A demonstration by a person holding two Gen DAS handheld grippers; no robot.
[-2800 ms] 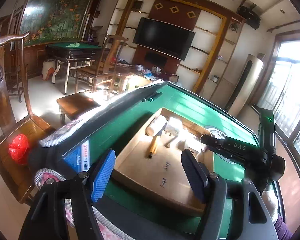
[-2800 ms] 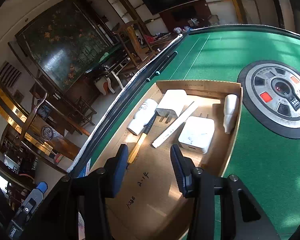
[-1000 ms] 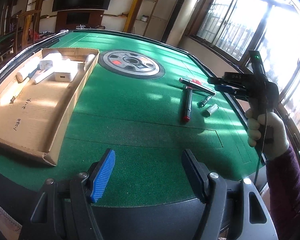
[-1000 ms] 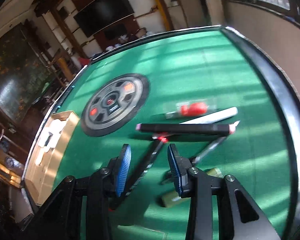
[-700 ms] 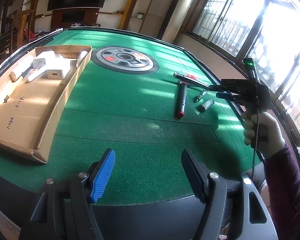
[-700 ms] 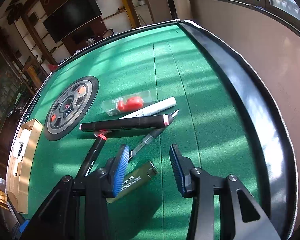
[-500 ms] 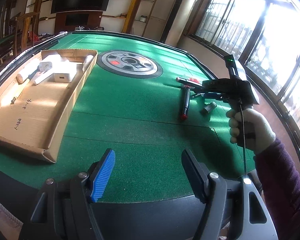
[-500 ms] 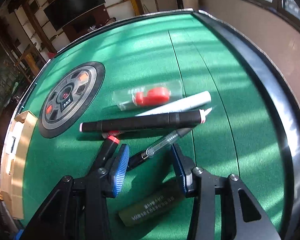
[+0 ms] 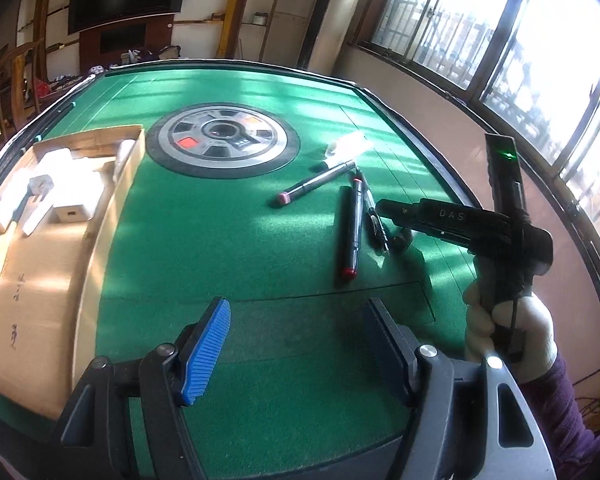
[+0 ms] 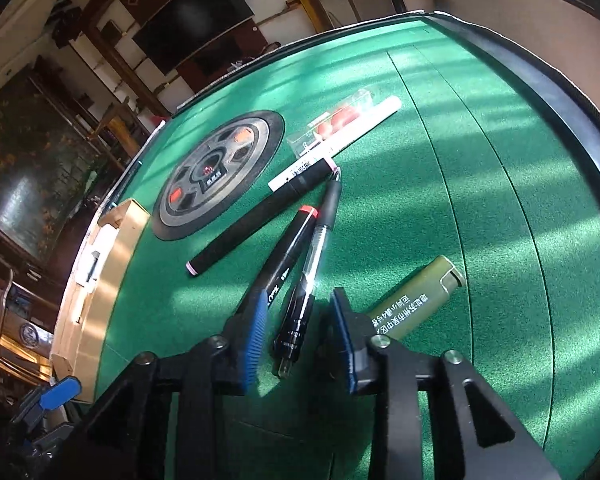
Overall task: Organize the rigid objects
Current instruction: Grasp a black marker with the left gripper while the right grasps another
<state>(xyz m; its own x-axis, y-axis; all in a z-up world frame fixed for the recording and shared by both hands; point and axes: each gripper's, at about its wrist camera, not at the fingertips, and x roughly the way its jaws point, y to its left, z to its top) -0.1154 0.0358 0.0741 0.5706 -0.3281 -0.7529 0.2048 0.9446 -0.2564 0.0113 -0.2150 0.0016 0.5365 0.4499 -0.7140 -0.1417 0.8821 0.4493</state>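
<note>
Green felt table (image 9: 204, 240) with a round control panel (image 9: 222, 140) at its centre. Along the left edge, a shallow cardboard tray (image 9: 40, 272) holding white chargers (image 9: 74, 196) and other pale pieces at its far end, near half bare. To the right of the panel, a loose cluster of pens and small items lying flat on the felt: a long black marker with pink ends (image 10: 256, 220), crossing over a white marker (image 10: 340, 144); a clear packet with something red inside (image 10: 340, 118) just behind those; a black marker with a red end (image 10: 288, 252); a clear-barrelled black pen (image 10: 308, 276) right beside it, almost parallel; an olive-green lighter (image 10: 414, 300) off to the right, apart from the pens. Right gripper (image 10: 302, 336) low over the near end of the clear-barrelled pen, blue pads spread on either side of it, a gap visible on both sides, nothing pinched; left pad overlapping the red-ended marker's near end in the view, contact not clear. In the left wrist view, the right gripper's black body (image 9: 460, 220) angled down at the cluster, held by a hand in a pale glove (image 9: 508, 332) with a dark purple sleeve. Left gripper (image 9: 296, 348) hanging above bare felt at the table's near edge, jaws spread wide and empty, well apart from both the tray and the pens.
</note>
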